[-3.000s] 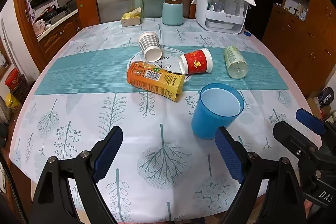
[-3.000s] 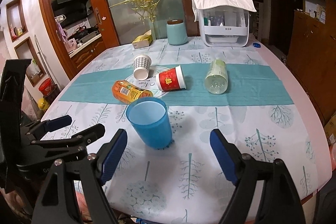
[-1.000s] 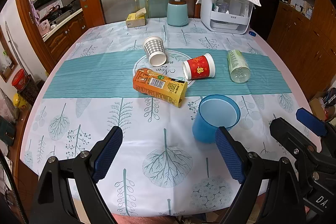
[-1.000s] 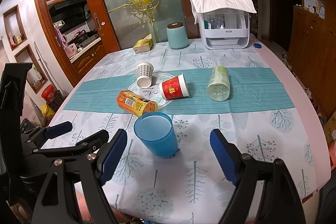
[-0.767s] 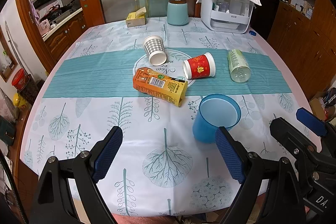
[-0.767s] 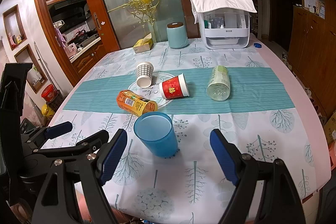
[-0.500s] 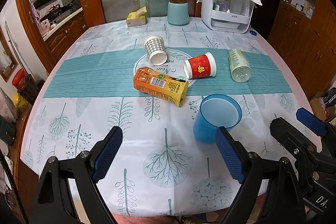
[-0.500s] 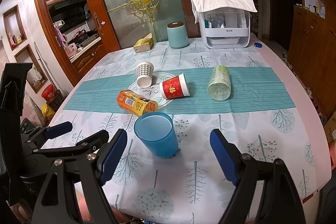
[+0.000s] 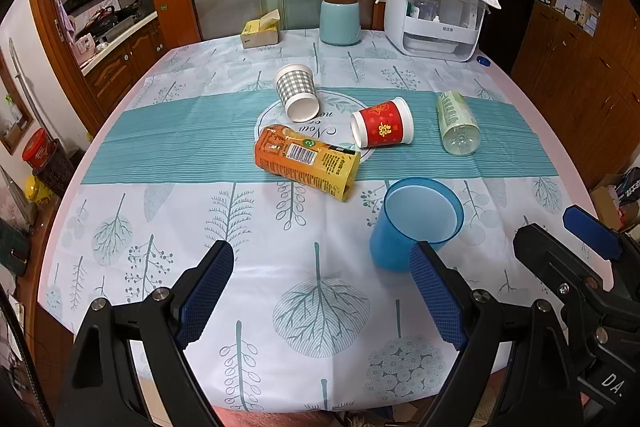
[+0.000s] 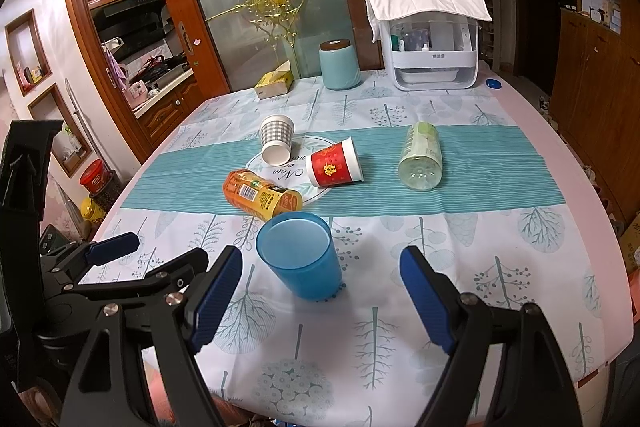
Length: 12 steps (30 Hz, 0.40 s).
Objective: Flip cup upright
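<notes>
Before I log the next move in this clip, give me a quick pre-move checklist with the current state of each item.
1. Blue cup standing upright, mouth up: ok.
2. Left gripper open and holding nothing: ok.
3. Right gripper open and holding nothing: ok.
4. Remaining cups upright: not ok. The red cup and the checked cup lie on their sides.
5. Path to the red cup: cannot tell for sure. The orange carton lies close beside it and the clear bottle lies on its other side, apart from it.
6. Blue cup clear of both grippers: ok in the right wrist view, where it stands ahead of the fingers, untouched.
</notes>
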### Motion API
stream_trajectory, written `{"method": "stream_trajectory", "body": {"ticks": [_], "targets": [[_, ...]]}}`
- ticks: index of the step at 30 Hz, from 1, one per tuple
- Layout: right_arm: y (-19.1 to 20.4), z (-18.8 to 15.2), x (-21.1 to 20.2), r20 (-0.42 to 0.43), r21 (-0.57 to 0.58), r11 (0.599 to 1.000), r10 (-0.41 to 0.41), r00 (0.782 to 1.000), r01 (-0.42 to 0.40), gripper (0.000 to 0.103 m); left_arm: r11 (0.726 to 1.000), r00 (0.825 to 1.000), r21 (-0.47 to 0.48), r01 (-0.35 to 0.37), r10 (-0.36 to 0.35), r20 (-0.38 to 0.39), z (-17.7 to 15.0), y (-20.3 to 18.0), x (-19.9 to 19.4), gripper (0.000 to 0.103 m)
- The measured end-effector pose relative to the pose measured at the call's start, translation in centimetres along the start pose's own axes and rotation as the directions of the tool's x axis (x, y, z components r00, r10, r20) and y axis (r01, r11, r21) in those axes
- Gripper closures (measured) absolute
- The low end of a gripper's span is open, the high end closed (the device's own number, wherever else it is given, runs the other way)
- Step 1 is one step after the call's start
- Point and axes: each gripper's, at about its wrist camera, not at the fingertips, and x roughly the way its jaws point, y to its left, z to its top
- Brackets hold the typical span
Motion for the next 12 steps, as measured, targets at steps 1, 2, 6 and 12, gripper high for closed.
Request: {"method": "stream_trajectory", "body": {"ticks": [1, 2, 6, 12], "targets": [[0.02, -0.02, 0.05, -0.001, 0.0, 1.0, 0.0, 1.0, 0.0, 0.021, 1.0, 1.0, 0.0, 0.0, 0.0, 0.0, -0.01, 0.01, -0.01, 0.014], [0.06, -0.04, 0.03, -0.001, 0.0, 1.0, 0.0, 1.0, 0.0, 0.021, 1.0, 1.0, 0.0, 0.0, 0.0, 0.0, 0.0, 0.0, -0.01, 0.014], [0.13, -0.04, 0.02, -0.001, 0.001, 1.0, 0.001, 1.0, -0.001, 0.021, 1.0, 1.0, 0.0, 0.0, 0.0, 0.0, 0.03, 0.0, 0.0, 0.014], [0.03, 0.0, 0.12, -0.005, 0.002, 1.0, 0.001, 1.0, -0.001, 0.021, 1.0, 1.0, -0.002, 0.001, -0.001, -0.01, 0.0, 0.09, 0.25, 0.014]]}}
